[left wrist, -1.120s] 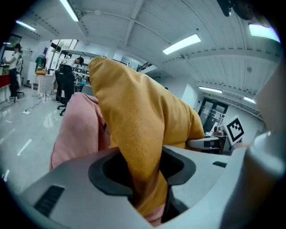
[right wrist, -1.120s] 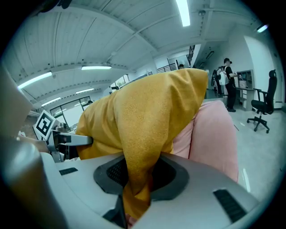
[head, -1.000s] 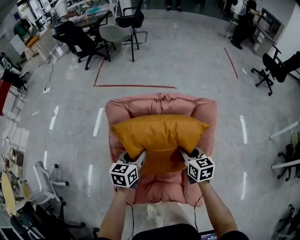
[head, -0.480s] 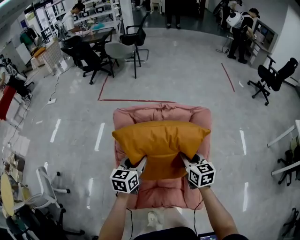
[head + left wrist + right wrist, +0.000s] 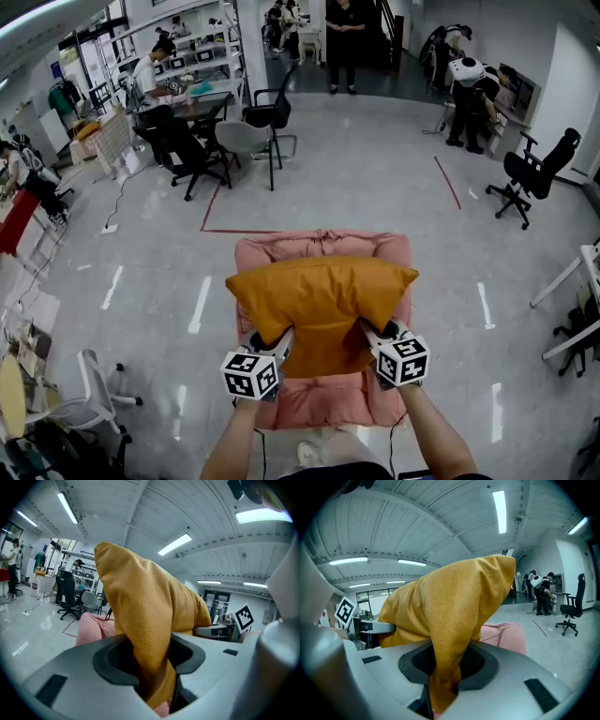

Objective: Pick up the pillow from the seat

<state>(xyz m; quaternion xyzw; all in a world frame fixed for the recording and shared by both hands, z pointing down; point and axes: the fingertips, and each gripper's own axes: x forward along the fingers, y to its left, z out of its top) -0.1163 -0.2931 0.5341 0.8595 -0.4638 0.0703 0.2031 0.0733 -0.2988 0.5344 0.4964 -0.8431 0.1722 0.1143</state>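
i have both grippers on the orange pillow, and it hangs above the pink seat, held up in front of the seat's backrest. my left gripper has its jaws partly closed and pinches a thick fold of fabric at the pillow's lower left corner. in the left gripper view the cloth fills the gap between the dark pads and bulges up over them, with a bit of the pink seat showing behind. my right gripper is closed somewhat narrower on the lower right corner. in the right gripper view a tuck of the same orange cloth runs down between its pads, pressed on both sides. the pillow's top edge stretches wide across the seat and its middle droops between the two grips. both marker cubes sit over the seat's near part. beyond the seat's back a red tape line marks the floor, and farther off stand office chairs and several people
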